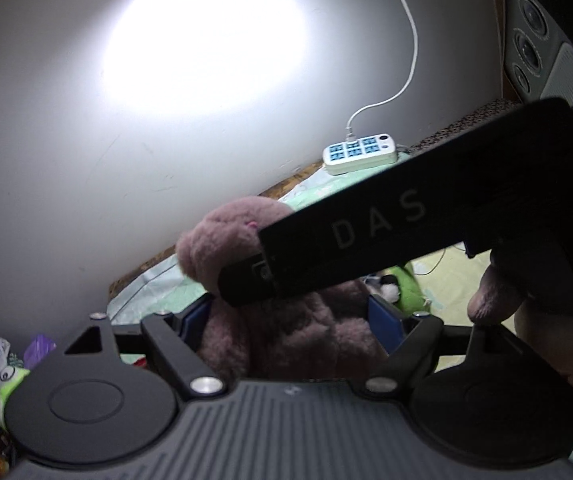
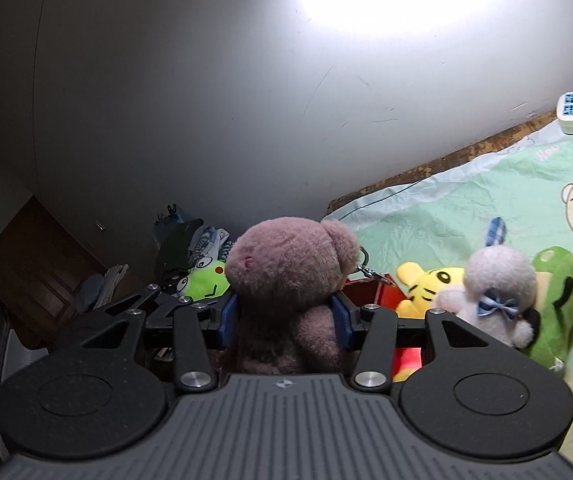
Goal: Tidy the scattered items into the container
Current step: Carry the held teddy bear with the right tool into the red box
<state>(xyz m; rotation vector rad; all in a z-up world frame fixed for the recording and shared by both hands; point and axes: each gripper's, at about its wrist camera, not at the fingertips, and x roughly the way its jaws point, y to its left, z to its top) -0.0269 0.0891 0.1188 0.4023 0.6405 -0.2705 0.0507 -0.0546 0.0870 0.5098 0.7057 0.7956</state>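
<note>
A mauve plush bear [image 2: 290, 292] is held up off the bed between both grippers. My right gripper [image 2: 284, 320] is shut on its body, blue pads [image 2: 228, 316] pressing both sides. My left gripper [image 1: 290, 320] also has its blue pads [image 1: 382, 320] against the same bear [image 1: 286, 332] and is shut on it. The right gripper's black body marked DAS [image 1: 406, 216] crosses the left wrist view in front of the bear's head. A red container [image 2: 370, 290] sits behind the bear, with a yellow tiger plush [image 2: 426, 284], a white plush with a blue bow [image 2: 494, 292] and a green plush [image 2: 558, 300] beside it.
A green bear-print sheet [image 2: 466, 208] covers the bed against a grey wall. A white power strip [image 1: 360, 154] with its cable lies at the bed's far edge. A green frog plush [image 2: 202, 280] and a pile of clutter lie off the bed's left. A dark speaker [image 1: 542, 40] stands at the right.
</note>
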